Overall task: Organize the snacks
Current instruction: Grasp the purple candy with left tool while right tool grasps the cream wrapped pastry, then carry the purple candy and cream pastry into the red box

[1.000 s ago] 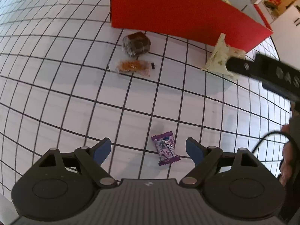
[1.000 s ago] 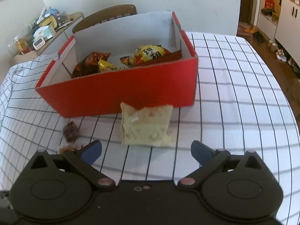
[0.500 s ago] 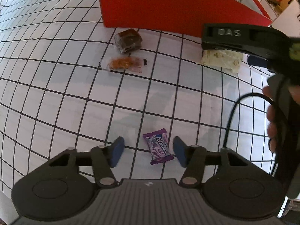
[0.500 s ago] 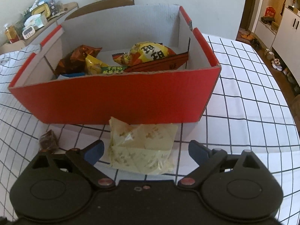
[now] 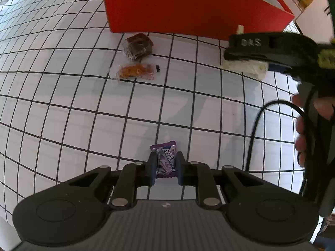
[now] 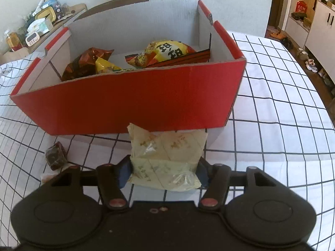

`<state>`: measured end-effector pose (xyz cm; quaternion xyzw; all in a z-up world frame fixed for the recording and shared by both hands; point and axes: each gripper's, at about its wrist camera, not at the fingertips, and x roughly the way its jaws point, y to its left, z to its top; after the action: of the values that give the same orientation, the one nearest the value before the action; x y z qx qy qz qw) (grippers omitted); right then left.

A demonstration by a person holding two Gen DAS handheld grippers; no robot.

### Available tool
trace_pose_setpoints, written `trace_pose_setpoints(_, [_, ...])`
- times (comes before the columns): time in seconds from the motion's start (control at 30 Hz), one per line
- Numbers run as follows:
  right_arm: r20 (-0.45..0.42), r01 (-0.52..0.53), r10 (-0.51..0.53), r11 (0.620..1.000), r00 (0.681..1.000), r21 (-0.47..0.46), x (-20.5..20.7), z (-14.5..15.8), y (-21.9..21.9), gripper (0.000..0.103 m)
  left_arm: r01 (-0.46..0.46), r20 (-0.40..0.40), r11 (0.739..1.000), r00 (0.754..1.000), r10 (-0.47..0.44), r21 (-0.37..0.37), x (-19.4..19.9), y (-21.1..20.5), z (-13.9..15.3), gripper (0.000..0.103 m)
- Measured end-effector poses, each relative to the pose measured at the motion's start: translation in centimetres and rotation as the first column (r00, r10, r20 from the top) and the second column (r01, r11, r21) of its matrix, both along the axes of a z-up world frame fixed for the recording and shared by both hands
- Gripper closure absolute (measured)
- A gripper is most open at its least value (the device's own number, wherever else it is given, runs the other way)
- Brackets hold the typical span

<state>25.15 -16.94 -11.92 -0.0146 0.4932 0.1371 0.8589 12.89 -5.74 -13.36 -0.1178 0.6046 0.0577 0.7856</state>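
A small purple candy (image 5: 166, 161) lies on the checked tablecloth, and my left gripper (image 5: 166, 167) is shut on it, pointing steeply down. A pale yellow-green snack packet (image 6: 165, 159) lies against the front of the red cardboard box (image 6: 136, 104). My right gripper (image 6: 164, 170) is closing on this packet, and both pads touch its sides. In the left wrist view the right gripper (image 5: 257, 48) covers most of the packet (image 5: 245, 68). The box holds a yellow bag (image 6: 169, 50) and a brown bag (image 6: 85, 62).
A brown wrapped cake (image 5: 137, 46) and an orange snack in clear wrap (image 5: 134, 71) lie left of the packet, near the red box (image 5: 188, 6). A person's hand (image 5: 303, 125) and a black cable (image 5: 257, 125) are at the right. A chair (image 6: 117, 2) stands behind the box.
The left jaws have closed from wide open onto the purple candy. The right gripper has come down and nearer to the box, and its jaws have narrowed onto the pale packet.
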Motion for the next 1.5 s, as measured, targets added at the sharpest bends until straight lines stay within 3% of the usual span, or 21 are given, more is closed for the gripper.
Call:
trace_pose_setpoints(0.43, [-0.001, -0.014, 0.014, 0.997, 1.0, 0.075, -4.1, 3.6, -1.8, 0.044, -0.027, 0.056, 0.998, 0.998, 0.031, -0.063, -1.1, 2.3, 2.6, 0.085])
trace_pose_setpoints(0.77, [0.038, -0.073, 0.069, 0.991, 0.997, 0.11, -7.1, 8.0, -1.6, 0.044, -0.031, 0.159, 0.996, 0.986, 0.045, -0.087, -1.2, 4.4, 7.2, 0.085])
trace_pose_setpoints(1.07, [0.123, -0.136, 0.122, 0.984, 0.985, 0.118, -7.6, 11.8, 0.1, 0.044, -0.024, 0.289, 0.999, 0.957, 0.033, -0.033, 0.0, 6.0, 12.0, 0.085])
trace_pose_setpoints(1.5, [0.235, -0.128, 0.103, 0.987, 0.967, 0.095, -3.8, 16.1, 1.4, 0.044, -0.001, 0.402, 0.998, 0.915, -0.023, 0.058, 4.8, 6.9, 17.0, 0.085])
